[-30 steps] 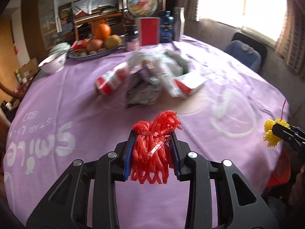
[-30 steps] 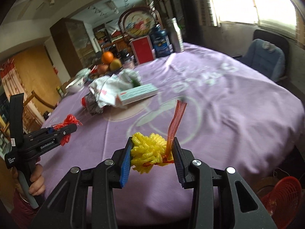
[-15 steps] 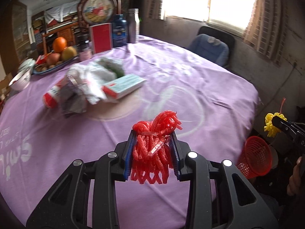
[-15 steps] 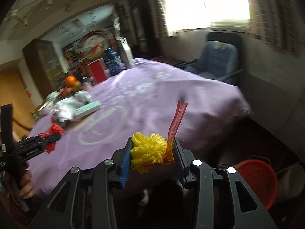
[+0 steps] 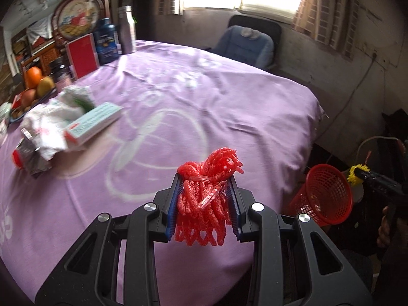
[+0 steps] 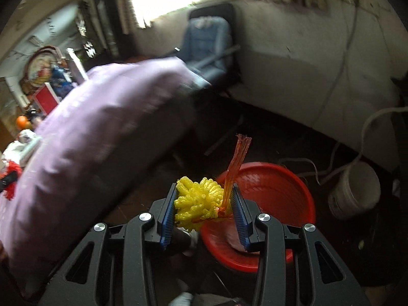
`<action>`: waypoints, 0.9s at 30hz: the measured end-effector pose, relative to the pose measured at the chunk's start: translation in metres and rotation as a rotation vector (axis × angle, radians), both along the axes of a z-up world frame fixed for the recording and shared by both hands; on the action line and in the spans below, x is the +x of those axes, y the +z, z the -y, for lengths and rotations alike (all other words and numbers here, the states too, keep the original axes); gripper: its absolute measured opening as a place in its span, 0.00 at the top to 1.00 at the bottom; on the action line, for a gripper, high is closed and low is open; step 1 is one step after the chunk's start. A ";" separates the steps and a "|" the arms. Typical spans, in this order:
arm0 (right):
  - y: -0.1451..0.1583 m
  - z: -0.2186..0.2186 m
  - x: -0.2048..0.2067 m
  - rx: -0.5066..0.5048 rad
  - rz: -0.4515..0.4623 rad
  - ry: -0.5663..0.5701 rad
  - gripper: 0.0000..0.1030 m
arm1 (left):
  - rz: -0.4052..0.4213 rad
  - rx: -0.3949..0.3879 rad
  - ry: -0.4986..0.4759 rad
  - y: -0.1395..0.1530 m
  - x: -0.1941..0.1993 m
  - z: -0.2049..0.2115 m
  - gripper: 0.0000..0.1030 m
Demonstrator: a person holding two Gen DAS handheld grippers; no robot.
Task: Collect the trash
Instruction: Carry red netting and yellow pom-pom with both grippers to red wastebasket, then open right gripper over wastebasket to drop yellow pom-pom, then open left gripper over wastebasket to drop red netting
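Both tools have swung off the table (image 5: 229,97) toward the basket (image 6: 275,186). Right tool (image 6: 204,204) clamps yellow net (image 6: 197,200) above it; left tool (image 5: 204,204) grips red net (image 5: 206,193).

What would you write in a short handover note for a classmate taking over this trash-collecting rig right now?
Left tongs: shut on the red foam net, above the table's edge.
Right tongs: shut on the yellow foam net, beside the red basket on the floor.
Done: both nets picked up.
Left: drop both into the basket, then fetch the wrappers and carton on the purple tablecloth.
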State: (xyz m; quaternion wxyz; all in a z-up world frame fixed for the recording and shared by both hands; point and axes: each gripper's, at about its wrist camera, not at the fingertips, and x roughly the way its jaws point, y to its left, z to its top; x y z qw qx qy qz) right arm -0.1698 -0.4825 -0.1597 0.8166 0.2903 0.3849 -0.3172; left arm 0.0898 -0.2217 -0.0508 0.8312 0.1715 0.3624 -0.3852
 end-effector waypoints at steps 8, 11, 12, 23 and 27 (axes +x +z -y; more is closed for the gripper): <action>-0.026 0.030 -0.029 0.041 -0.027 -0.115 0.38 | -0.010 0.051 -0.118 -0.012 -0.026 0.061 0.66; -0.019 0.034 -0.039 0.009 0.003 -0.141 0.33 | -0.013 0.070 -0.166 -0.018 -0.038 0.085 0.66; -0.019 0.036 -0.042 0.004 0.010 -0.145 0.32 | -0.014 0.076 -0.183 -0.020 -0.042 0.093 0.66; -0.014 0.063 -0.074 0.003 0.078 -0.210 0.29 | -0.044 0.147 -0.409 -0.049 -0.106 0.193 0.66; -0.015 0.072 -0.085 0.015 0.093 -0.238 0.28 | -0.044 0.173 -0.496 -0.062 -0.135 0.230 0.66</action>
